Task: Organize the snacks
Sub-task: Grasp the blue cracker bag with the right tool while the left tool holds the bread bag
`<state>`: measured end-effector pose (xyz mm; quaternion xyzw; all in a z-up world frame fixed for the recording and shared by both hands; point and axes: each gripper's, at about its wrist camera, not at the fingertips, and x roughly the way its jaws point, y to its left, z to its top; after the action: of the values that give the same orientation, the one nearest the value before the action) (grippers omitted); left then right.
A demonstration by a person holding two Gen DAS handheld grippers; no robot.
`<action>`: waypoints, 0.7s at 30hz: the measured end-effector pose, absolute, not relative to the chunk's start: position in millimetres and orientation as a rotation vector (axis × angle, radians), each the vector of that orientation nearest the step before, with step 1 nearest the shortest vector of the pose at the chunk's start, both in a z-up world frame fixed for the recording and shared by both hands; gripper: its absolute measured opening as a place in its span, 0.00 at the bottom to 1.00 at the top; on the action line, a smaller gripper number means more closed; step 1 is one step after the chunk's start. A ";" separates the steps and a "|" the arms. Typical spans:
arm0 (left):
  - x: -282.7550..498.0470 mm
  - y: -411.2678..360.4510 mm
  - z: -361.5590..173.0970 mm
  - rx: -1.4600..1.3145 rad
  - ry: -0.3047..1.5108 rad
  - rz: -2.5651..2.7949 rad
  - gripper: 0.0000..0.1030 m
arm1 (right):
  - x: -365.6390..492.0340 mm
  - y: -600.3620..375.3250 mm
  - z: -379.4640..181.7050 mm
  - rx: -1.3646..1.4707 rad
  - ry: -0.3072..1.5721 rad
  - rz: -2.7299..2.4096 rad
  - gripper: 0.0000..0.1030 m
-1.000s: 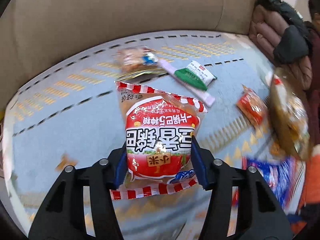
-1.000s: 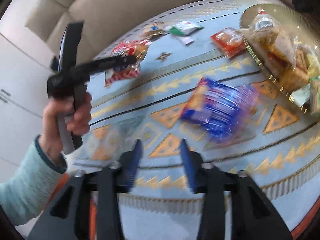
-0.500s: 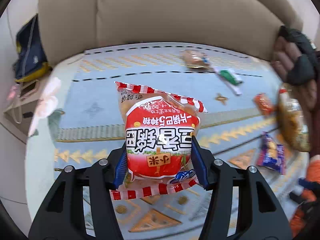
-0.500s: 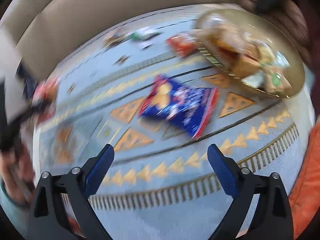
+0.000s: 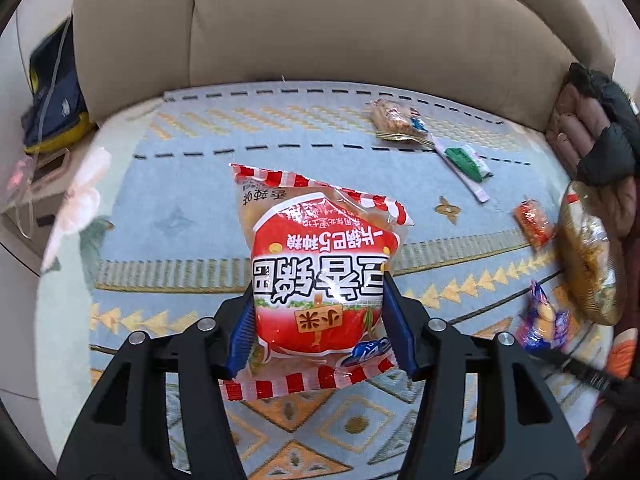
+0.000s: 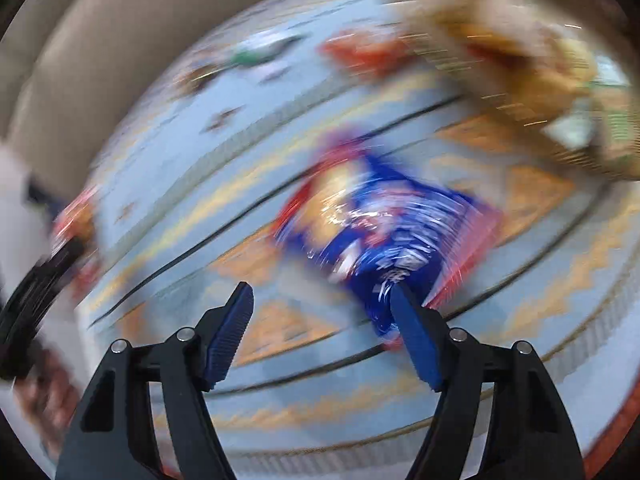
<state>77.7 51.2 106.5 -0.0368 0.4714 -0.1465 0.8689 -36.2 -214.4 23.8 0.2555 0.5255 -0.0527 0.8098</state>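
- In the left wrist view, we see the left gripper (image 5: 318,328) clamped on a red-and-white snack bag (image 5: 316,280), whose lower sides sit behind the blue pads (image 5: 242,330). The bag hides the rug (image 5: 168,200) directly ahead.
- Ahead and to the right lie a green packet (image 5: 468,162) and an orange packet (image 5: 534,224); a gold tray (image 5: 588,264) is cut off at the right edge. A beige sofa (image 5: 320,20) stands beyond the rug.
- In the right wrist view, heavy blur smears everything. We make out the right gripper (image 6: 322,332) spread wide, holding nothing.
- A blue snack bag (image 6: 384,232) lies just ahead on the rug; whether the right pad touches it, we cannot tell.
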 end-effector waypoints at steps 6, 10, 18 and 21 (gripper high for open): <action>72.1 51.8 117.9 -0.105 0.968 -0.345 0.55 | -55.7 -168.4 49.0 0.303 1.091 -0.071 0.90; 66.2 53.6 130.2 -0.137 0.940 -0.389 0.55 | -59.5 -180.5 52.8 0.235 1.063 -0.141 0.91; 63.8 39.1 123.3 -0.076 0.958 -0.414 0.55 | -26.9 -225.2 32.7 0.250 1.075 -0.245 0.92; 64.2 37.9 121.4 -0.067 0.959 -0.413 0.55 | -11.8 -234.9 15.1 0.254 1.109 -0.264 0.92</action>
<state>64.2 37.9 121.4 -0.0320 0.4580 -0.1973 0.8662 -11.8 -234.9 15.1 0.1201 0.5234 -0.1247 0.8343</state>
